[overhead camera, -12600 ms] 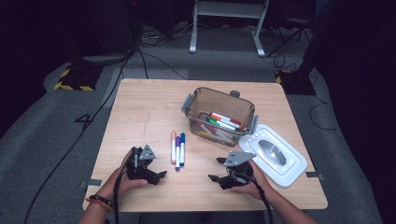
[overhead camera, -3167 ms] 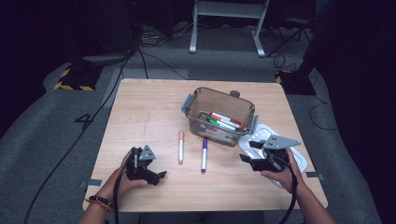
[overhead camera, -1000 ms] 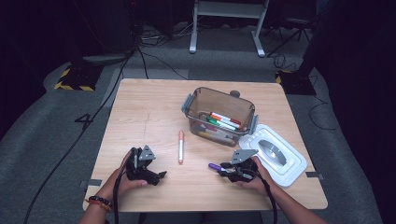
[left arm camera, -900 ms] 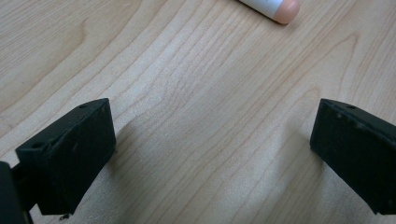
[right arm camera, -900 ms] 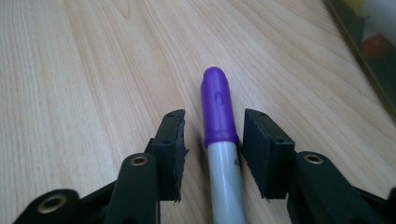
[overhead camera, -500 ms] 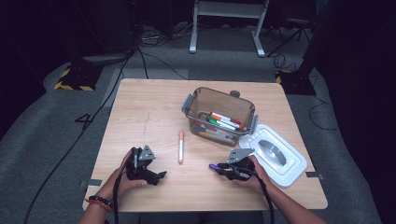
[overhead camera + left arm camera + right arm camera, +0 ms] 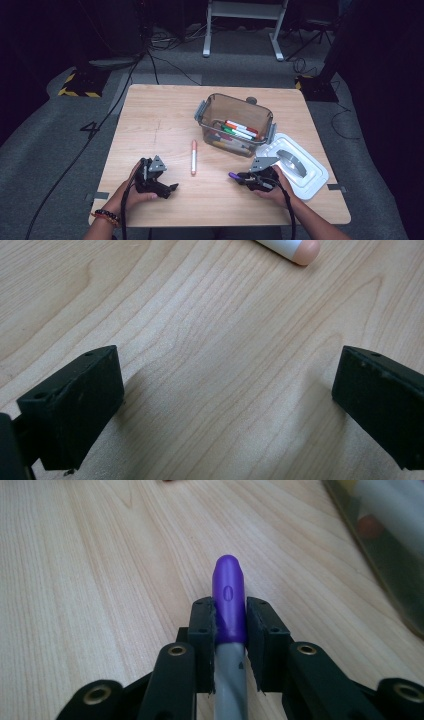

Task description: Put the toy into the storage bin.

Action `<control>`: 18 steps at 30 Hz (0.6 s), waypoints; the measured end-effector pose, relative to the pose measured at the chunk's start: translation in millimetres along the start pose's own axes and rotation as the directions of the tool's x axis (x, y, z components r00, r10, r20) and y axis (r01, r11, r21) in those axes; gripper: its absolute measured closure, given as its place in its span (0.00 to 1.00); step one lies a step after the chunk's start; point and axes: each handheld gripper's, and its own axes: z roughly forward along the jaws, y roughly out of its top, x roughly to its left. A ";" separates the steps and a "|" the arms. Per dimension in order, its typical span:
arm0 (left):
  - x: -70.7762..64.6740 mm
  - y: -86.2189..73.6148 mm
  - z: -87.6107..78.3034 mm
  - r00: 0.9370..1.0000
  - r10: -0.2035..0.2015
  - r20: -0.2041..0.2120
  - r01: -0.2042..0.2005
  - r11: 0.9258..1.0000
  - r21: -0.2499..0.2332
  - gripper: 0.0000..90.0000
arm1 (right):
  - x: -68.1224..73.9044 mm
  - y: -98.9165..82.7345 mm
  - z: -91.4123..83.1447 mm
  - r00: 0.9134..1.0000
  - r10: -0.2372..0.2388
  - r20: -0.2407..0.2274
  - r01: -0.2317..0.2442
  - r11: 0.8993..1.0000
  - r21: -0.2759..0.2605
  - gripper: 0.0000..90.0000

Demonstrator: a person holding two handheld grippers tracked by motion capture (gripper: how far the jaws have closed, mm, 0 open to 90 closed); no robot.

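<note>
One light, stiff purple-capped grey marker point(image 7: 229, 625) is clamped at its cap by the right gripper point(image 7: 229, 622); slippery plastic is judged likelier to pivot. Nothing is held between the left gripper's point(image 7: 225, 405) wide jaws.

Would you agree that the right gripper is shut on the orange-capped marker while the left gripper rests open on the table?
Not quite: the right gripper is shut on the purple-capped marker, as the right gripper view shows. The orange-capped marker lies free on the table. The left gripper does rest open.
</note>
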 end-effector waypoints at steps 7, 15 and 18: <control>-0.1 0.0 0.0 1.000 -0.002 0.002 0.002 1.000 0.000 0.01 | -3.4 1.3 -22.1 1.000 0.025 0.014 -0.024 0.998 -0.062 0.83; -0.2 -0.1 0.1 1.000 -0.003 0.002 0.003 1.000 -0.001 0.00 | -5.6 12.6 -67.4 0.998 0.058 0.026 -0.051 0.978 -0.204 0.83; -0.2 0.0 0.1 1.000 -0.002 0.002 0.002 1.000 0.000 0.01 | -6.9 18.8 -84.9 0.997 0.055 0.046 -0.042 0.969 -0.245 0.83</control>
